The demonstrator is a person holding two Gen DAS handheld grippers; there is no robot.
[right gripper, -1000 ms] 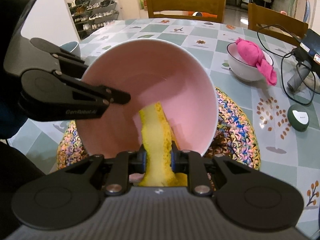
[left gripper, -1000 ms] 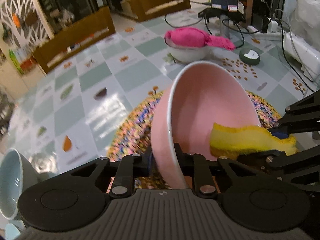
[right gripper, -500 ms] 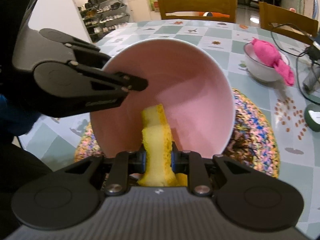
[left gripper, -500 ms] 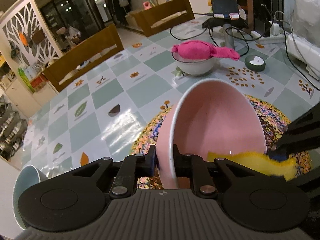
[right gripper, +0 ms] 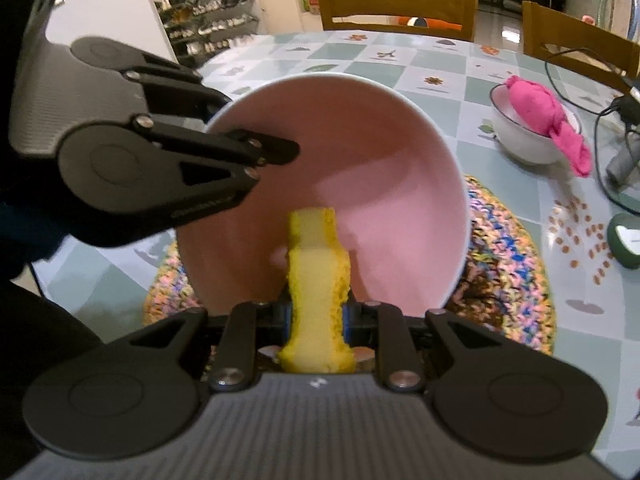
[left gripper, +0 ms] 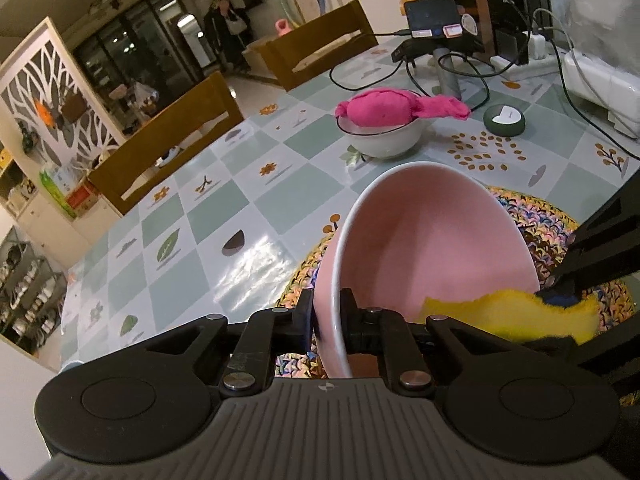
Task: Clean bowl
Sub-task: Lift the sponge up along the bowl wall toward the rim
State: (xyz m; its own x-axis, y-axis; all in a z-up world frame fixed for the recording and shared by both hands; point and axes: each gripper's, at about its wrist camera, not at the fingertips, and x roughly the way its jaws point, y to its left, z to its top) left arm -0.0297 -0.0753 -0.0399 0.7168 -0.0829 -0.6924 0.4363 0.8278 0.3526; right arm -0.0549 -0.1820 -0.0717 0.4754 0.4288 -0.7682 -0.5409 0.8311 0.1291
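We see that our left gripper (left gripper: 327,320) and right gripper (right gripper: 316,316) are matte black, with ribbed grey housings, round pivot discs, silver screws, blue finger pads and linkage arms.

My desk (left gripper: 256,208) wears a checkered cloth; on it lie a braided mat (right gripper: 508,264), a white bowl (left gripper: 384,140), a green puck (left gripper: 504,119) and cables (left gripper: 460,76).
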